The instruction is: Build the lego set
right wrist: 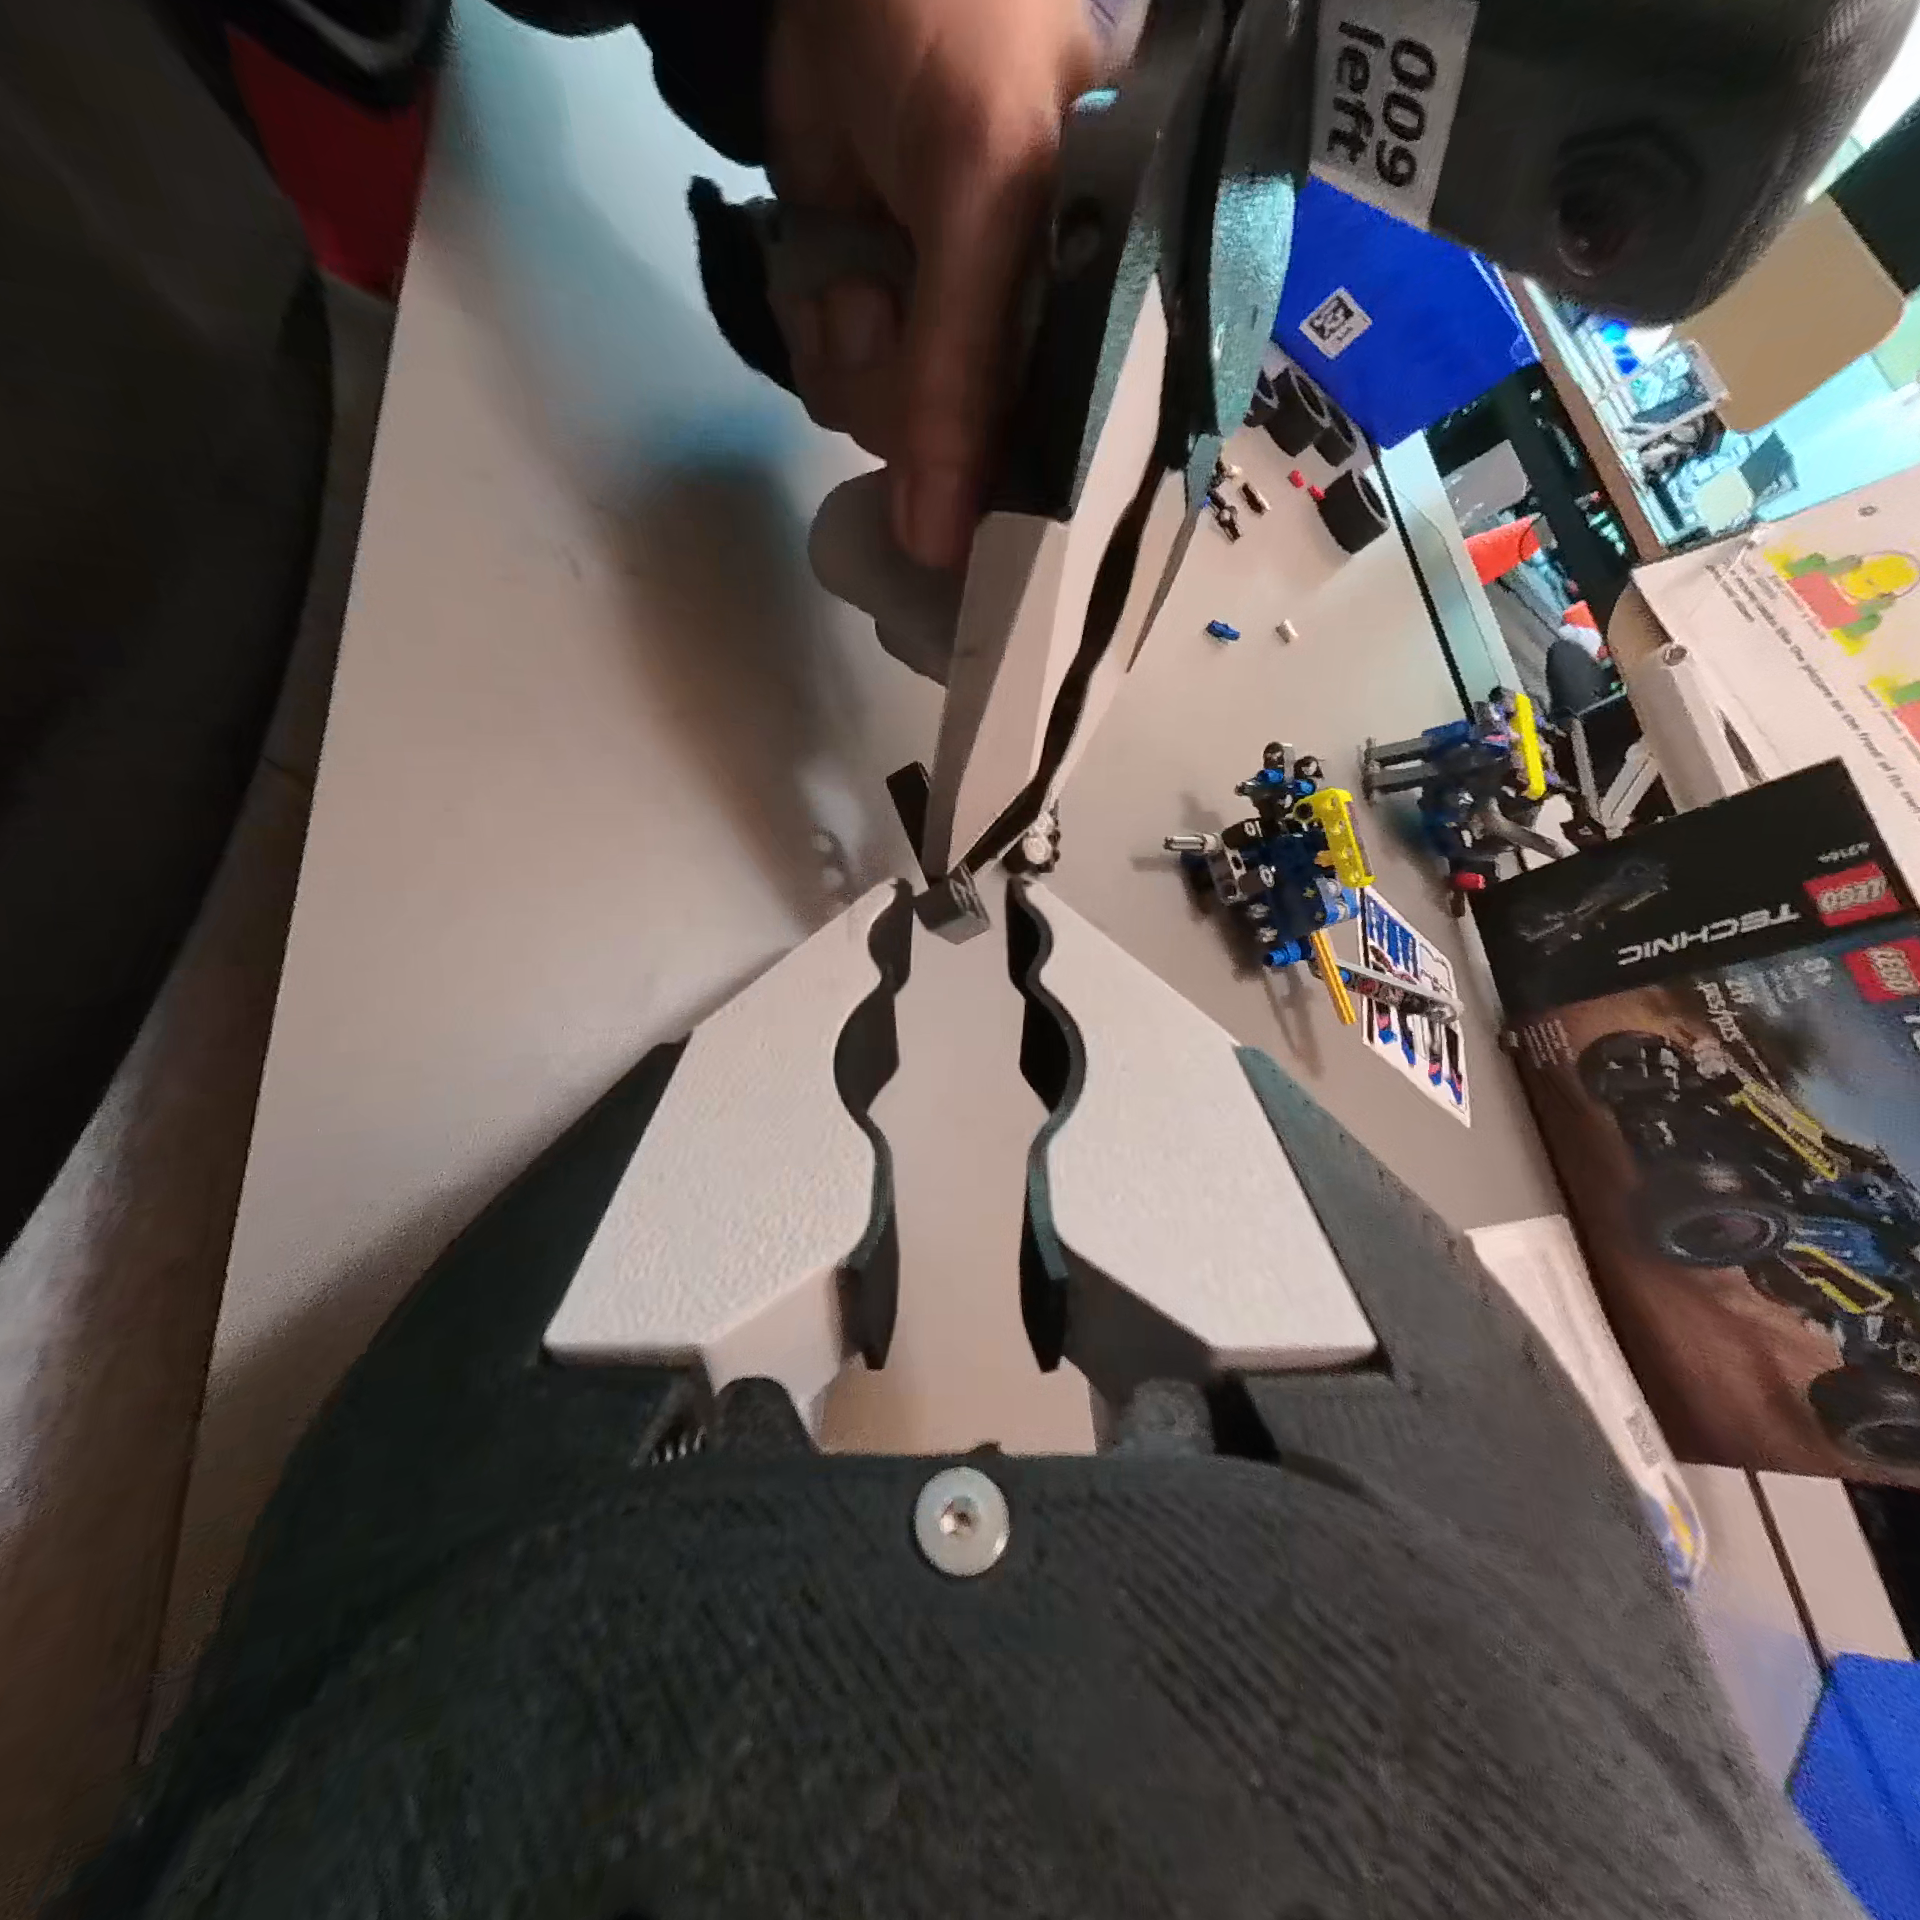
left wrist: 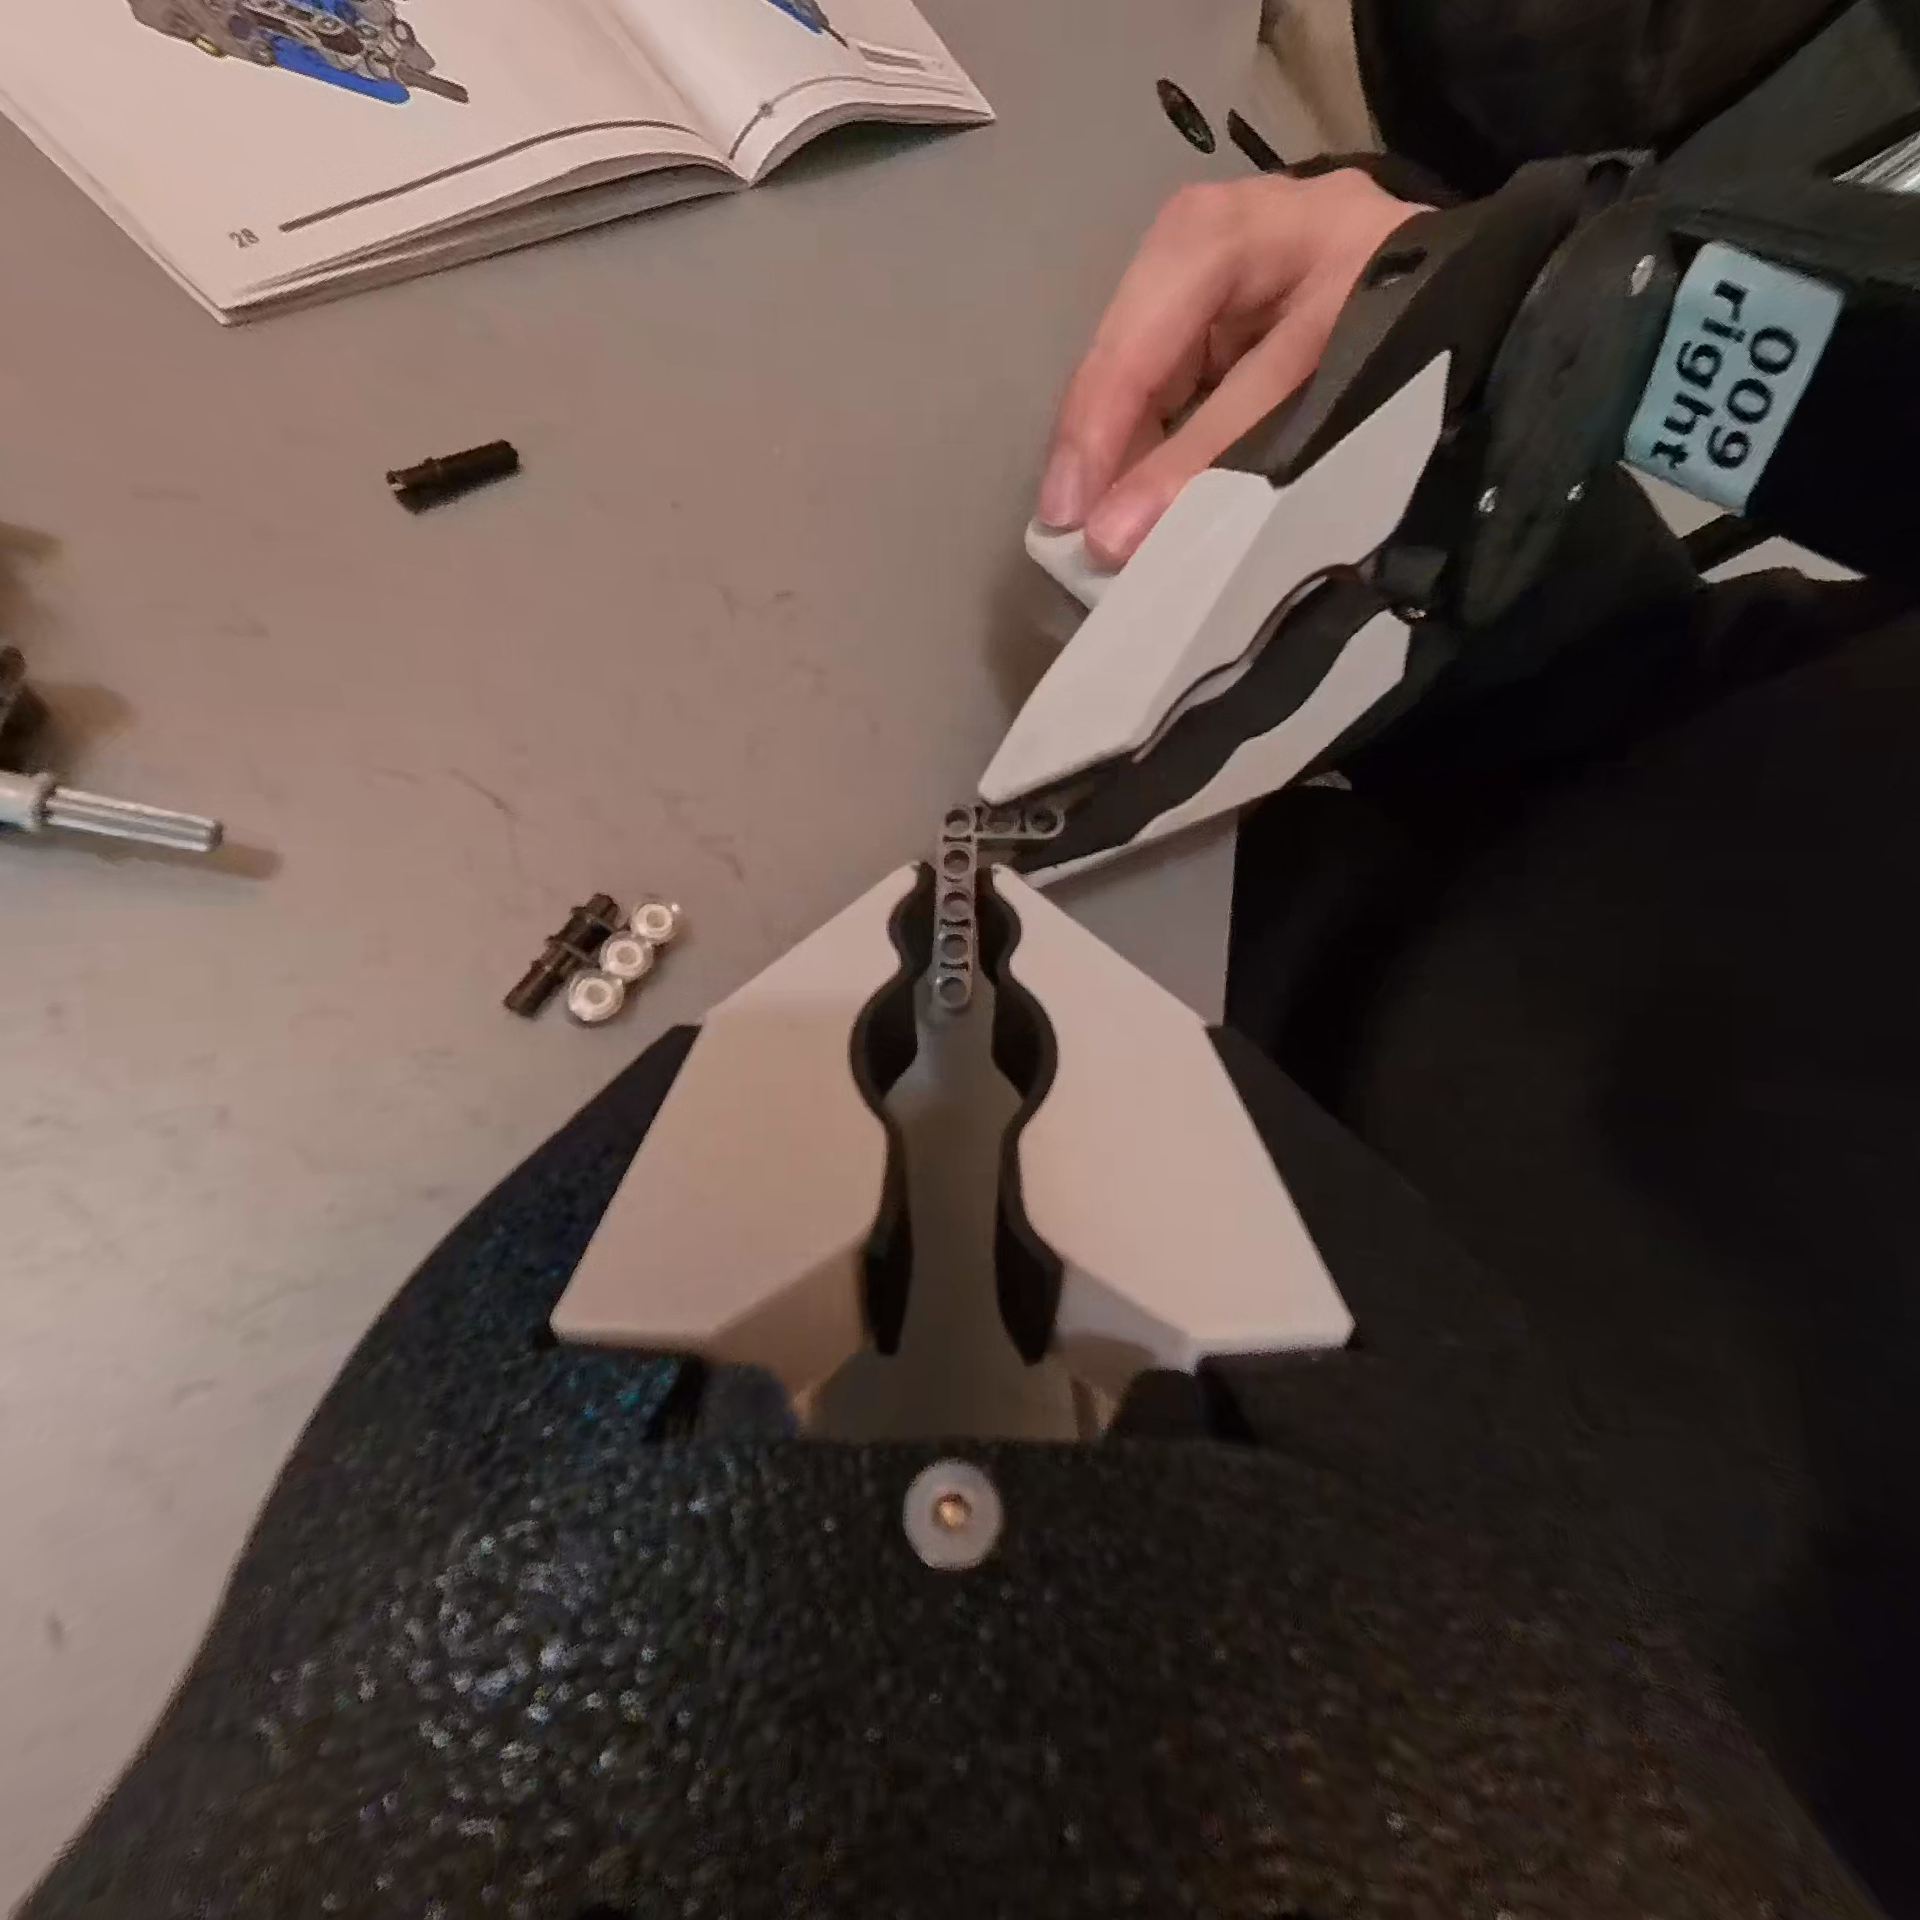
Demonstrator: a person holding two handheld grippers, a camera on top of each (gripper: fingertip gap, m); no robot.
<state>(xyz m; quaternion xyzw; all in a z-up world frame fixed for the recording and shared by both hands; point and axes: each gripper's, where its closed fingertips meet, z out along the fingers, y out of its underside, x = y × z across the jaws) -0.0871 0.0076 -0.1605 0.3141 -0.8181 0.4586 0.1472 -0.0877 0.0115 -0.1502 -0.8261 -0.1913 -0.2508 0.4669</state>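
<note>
Fingers of the left gripper (left wrist: 954, 883) pinch a thin grey L-shaped lego liftarm with a row of holes (left wrist: 954, 914), long leg lying back between the pads, short leg sticking out to the right past the tips. Right gripper (left wrist: 1023, 805) comes in from the far right, its fingers nearly together around the end of that short leg; in the right wrist view its own tips (right wrist: 961, 894) show a gap, with the grey piece end-on against the left pad only, so I cannot tell if it is truly clamped or just closing. Likely a handover or a re-grip: one tool steadies the piece in the air so the other can take a better hold, judged from both tips meeting at one small part above the grey surface (left wrist: 675, 623).

Near the left gripper on the surface: two black pins (left wrist: 566, 951) beside three small white round bushes (left wrist: 623, 956), grouped close, probably staged for the next step. Farther left, a lone black pin (left wrist: 454, 475) and a silver-grey cylinder part (left wrist: 114, 816). Open instruction booklet (left wrist: 436, 125) lies far left, readable from the working spot.

Right wrist view: blue and yellow lego sub-assembly (right wrist: 1283, 873) to the right, a sticker sheet (right wrist: 1413, 1008) just beside it, a second blue build (right wrist: 1465, 774) farther off, black tyres (right wrist: 1340, 457) far, the set's box (right wrist: 1745, 1143) at the right edge. Build looks mid-way.
</note>
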